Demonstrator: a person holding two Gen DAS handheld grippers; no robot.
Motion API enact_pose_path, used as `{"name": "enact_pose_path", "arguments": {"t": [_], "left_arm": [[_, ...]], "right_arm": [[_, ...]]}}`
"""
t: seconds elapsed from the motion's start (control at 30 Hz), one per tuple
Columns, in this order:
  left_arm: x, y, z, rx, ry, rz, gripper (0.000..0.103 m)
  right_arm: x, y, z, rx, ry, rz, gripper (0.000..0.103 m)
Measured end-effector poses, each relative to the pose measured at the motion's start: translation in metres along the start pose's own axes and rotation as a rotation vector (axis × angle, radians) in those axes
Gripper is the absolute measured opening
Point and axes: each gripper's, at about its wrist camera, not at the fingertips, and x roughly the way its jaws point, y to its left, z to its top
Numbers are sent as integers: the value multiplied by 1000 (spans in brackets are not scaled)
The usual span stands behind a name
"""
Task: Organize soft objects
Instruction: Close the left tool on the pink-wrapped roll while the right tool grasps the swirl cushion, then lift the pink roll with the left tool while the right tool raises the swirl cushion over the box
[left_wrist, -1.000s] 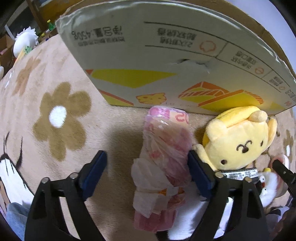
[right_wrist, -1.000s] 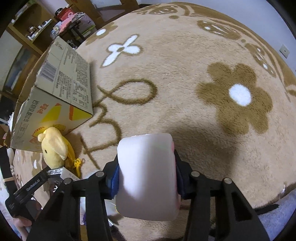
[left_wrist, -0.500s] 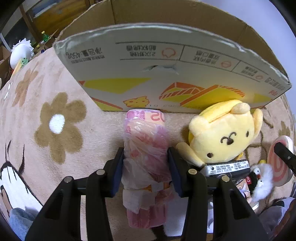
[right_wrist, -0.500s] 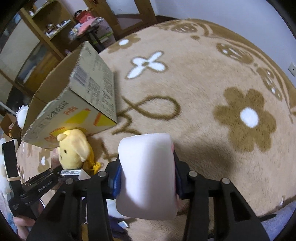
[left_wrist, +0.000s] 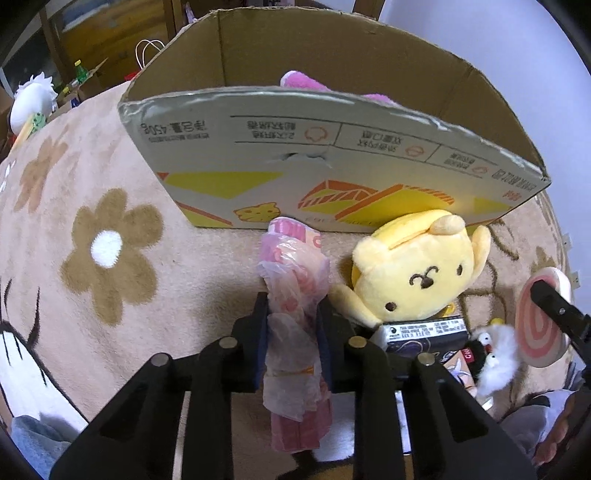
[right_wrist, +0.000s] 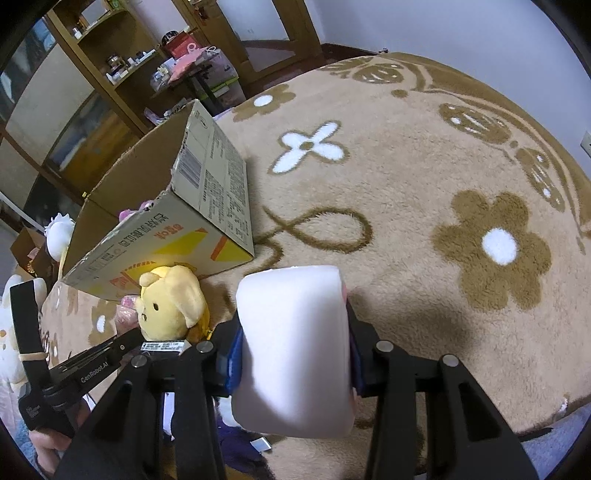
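Observation:
My left gripper (left_wrist: 291, 314) is shut on a pink plastic-wrapped bundle (left_wrist: 295, 280), lifted off the rug in front of the open cardboard box (left_wrist: 332, 155). A pink plush (left_wrist: 299, 81) shows inside the box. A yellow plush dog (left_wrist: 417, 266) lies to the right of the bundle, against the box; it also shows in the right wrist view (right_wrist: 170, 302). My right gripper (right_wrist: 293, 332) is shut on a white soft roll (right_wrist: 295, 347) with a pink swirl end (left_wrist: 539, 317), held above the rug to the right of the box (right_wrist: 155, 229).
The beige flower-patterned rug (right_wrist: 424, 184) spreads to the right. Small plush toys and packets (left_wrist: 487, 354) lie beneath the yellow dog. Wooden shelves (right_wrist: 74, 92) and a white plush (left_wrist: 33, 99) stand at the back left.
My left gripper closed on the pink bundle and raised it; the box interior came into view. My right gripper rose with the white roll.

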Motion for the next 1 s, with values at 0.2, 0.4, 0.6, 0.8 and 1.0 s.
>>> {"name": "enact_pose_path", "arguments": {"t": [0.2, 0.4, 0.6, 0.8, 1.0], "left_arm": [[-2, 15, 2, 31, -20, -11, 16], [-28, 10, -3, 48, -82, 1, 16], [-59, 4, -8, 48, -156, 22, 16], [-87, -5, -14, 49, -244, 44, 16], [-113, -13, -12, 71, -362, 79, 16]], "right_arm": [[-4, 2, 1, -1, -26, 17, 46], [-15, 8, 3, -12, -85, 66, 46], [-35, 16, 6, -37, -172, 114, 46], [-56, 27, 8, -78, -265, 159, 46], [-76, 40, 11, -133, -365, 190, 47]]}}
